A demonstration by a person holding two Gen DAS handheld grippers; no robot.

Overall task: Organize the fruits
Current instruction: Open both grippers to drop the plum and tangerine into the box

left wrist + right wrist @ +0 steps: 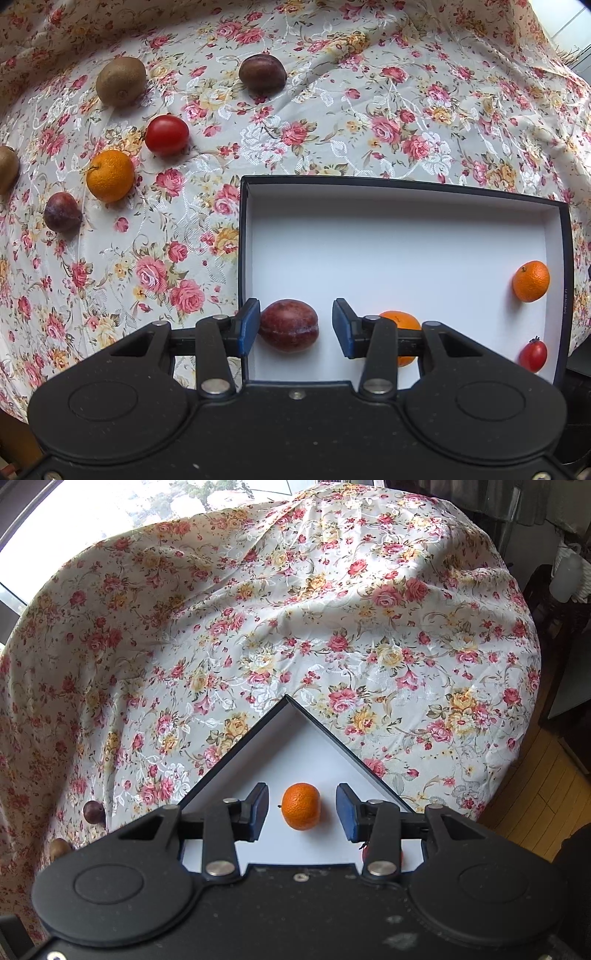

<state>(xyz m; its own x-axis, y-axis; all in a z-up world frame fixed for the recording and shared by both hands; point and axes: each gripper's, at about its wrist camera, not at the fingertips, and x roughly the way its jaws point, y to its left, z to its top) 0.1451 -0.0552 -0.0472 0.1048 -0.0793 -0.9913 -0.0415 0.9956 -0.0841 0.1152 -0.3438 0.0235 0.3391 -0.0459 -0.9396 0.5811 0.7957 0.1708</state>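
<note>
left wrist: box (565,258) holds four fruits.

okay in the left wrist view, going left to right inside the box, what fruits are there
Dark red plum between the open left gripper fingers, round orange mandarin partly hidden behind the right finger, then orange mandarin by the box's black right wall.

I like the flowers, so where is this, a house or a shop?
Probably a home: a table under a rose-patterned cloth beside a bright window, with a wooden plank floor and loose fruit around a black-rimmed white box.
</note>
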